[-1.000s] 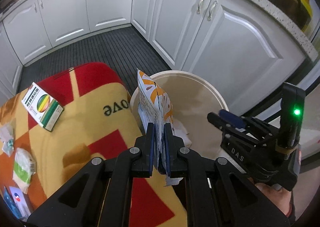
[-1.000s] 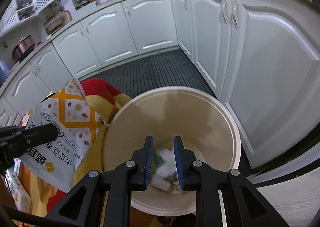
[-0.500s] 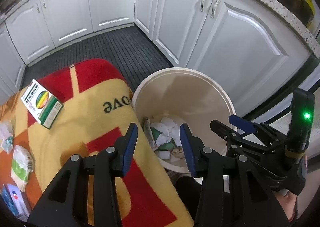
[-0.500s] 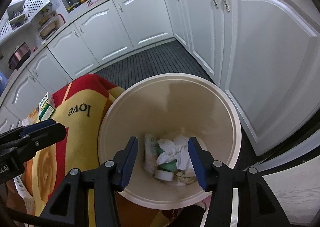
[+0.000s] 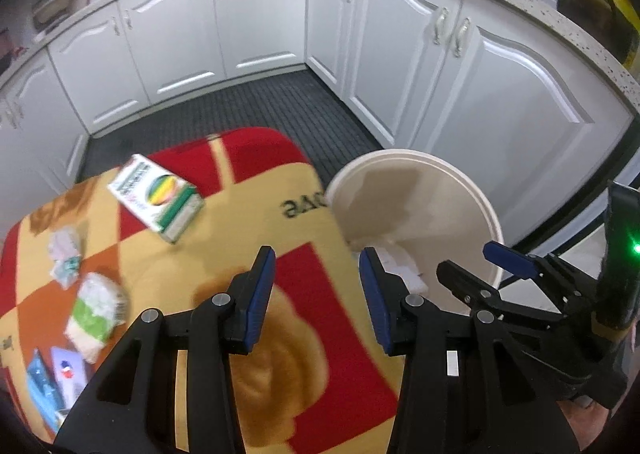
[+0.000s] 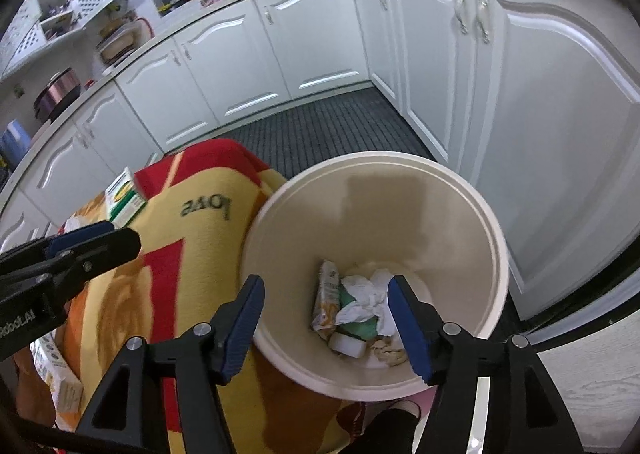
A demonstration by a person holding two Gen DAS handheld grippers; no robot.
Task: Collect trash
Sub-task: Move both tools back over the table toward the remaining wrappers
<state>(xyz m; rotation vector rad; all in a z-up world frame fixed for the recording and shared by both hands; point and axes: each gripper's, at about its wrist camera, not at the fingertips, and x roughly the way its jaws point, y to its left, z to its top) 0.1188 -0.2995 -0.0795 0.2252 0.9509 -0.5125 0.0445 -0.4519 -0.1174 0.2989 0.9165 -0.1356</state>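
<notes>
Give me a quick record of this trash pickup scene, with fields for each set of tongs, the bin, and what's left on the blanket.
left tongs: open, nothing between the jaws, over the blanket's edge near the bin
right tongs: open and empty; jaws have just been opening; above the bin
bin: cream, round, beside the blanket; holds a snack bag, crumpled tissue and other scraps
blanket: red, yellow and orange
left on blanket: green and white box, crumpled wrapper, green and white packet, blue packets at the near edge
</notes>
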